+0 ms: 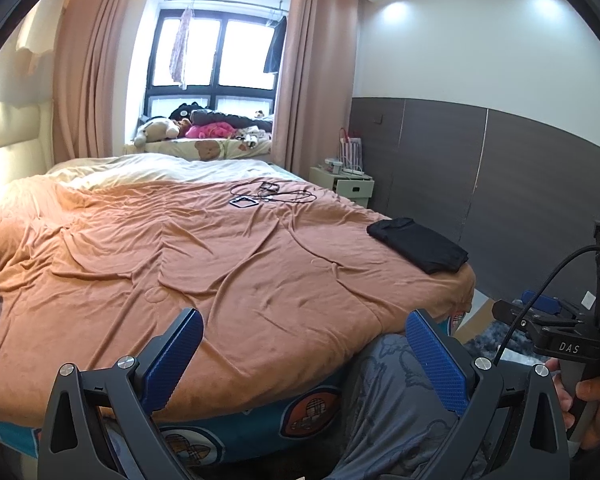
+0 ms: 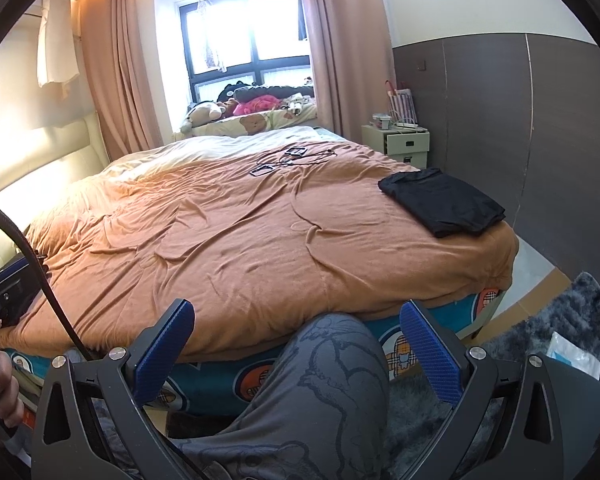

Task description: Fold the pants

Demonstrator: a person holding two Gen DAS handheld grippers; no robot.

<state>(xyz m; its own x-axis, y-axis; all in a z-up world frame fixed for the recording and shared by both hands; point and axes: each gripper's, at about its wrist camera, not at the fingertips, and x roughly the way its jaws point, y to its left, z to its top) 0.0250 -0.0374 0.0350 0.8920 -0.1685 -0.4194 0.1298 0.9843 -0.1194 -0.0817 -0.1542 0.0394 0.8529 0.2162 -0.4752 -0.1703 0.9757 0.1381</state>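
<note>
Black fabric, folded into a flat rectangle, lies at the near right corner of the bed: these look like the pants (image 2: 442, 202), resting on the orange-brown cover (image 2: 240, 240) just inside its right edge. By my judgement the cloth is light, soft and limp, so it will sag and slide against itself once lifted; it is not fragile. The stack already seems compact, with a thicker rolled edge on its far left end, perhaps the waistband. If it needs another fold or a shift, a pinch at two corners of one short end would hold the layers together better than a grab in the middle.

Both tools hang low at the near edge of the bed, well apart from the pants and touching nothing. The left gripper (image 1: 304, 356) has its blue pads spread wide over the cover's near edge. The right gripper (image 2: 298, 350) is likewise spread wide, empty, above the person's knee in grey printed trousers (image 2: 332, 380). Each points roughly toward the far window (image 1: 216, 52). Cables and small black frames (image 1: 268, 194) lie far up the bed.
</note>
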